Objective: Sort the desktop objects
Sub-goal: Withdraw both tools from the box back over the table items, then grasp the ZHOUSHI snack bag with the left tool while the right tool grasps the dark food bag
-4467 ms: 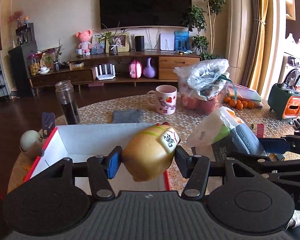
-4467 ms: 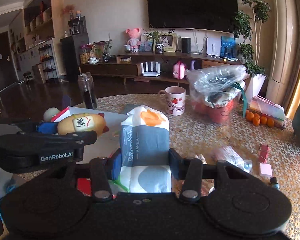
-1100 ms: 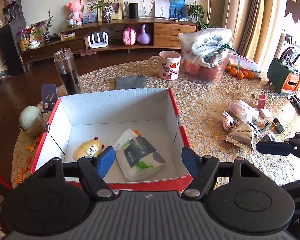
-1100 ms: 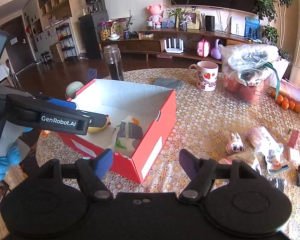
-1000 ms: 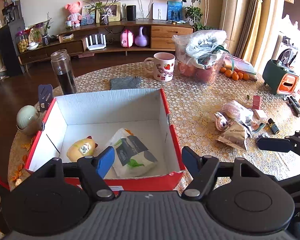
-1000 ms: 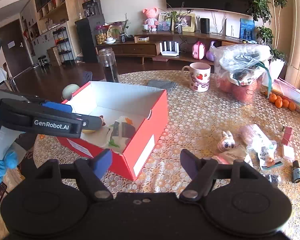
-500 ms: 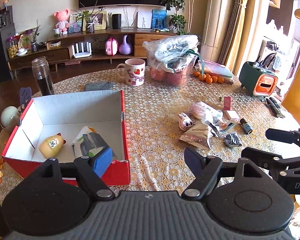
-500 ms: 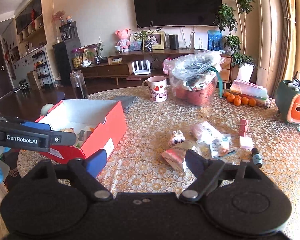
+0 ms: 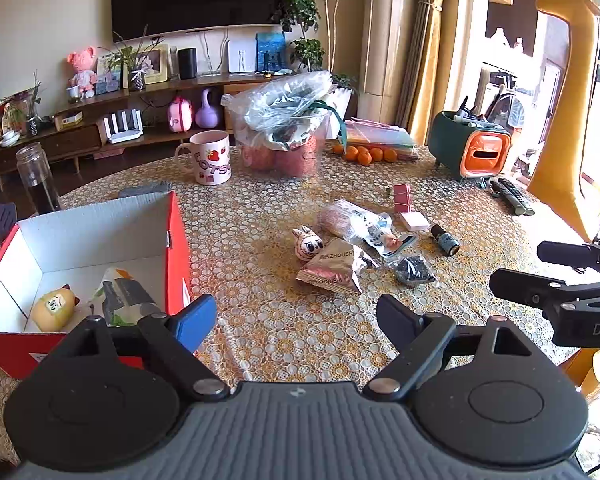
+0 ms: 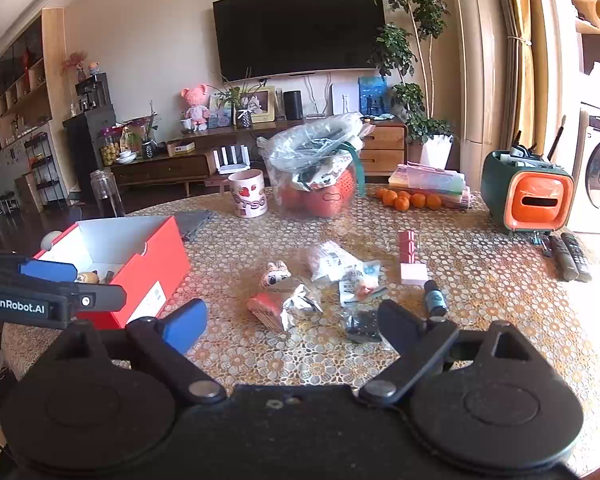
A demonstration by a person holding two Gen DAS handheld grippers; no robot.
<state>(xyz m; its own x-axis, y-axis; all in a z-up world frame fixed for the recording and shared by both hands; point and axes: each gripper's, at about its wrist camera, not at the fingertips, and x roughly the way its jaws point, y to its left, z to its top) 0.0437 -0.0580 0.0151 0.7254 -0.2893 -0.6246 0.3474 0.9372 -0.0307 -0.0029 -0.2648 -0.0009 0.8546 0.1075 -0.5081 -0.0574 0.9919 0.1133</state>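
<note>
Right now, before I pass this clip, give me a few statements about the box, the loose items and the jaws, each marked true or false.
1. The red box already holds the yellow toy and the tissue pack. True.
2. The left gripper is clamped on the foil snack packet. False: its jaws, which have just been opening, stand apart with nothing between them, and the packet lies on the table.
3. The right gripper is empty. True: its jaws have just been opening too.
4. The pink mug lies on its side inside the box. False: it stands upright on the table, beyond the box.
5. The small dark bottle lies on the table. True.
</note>
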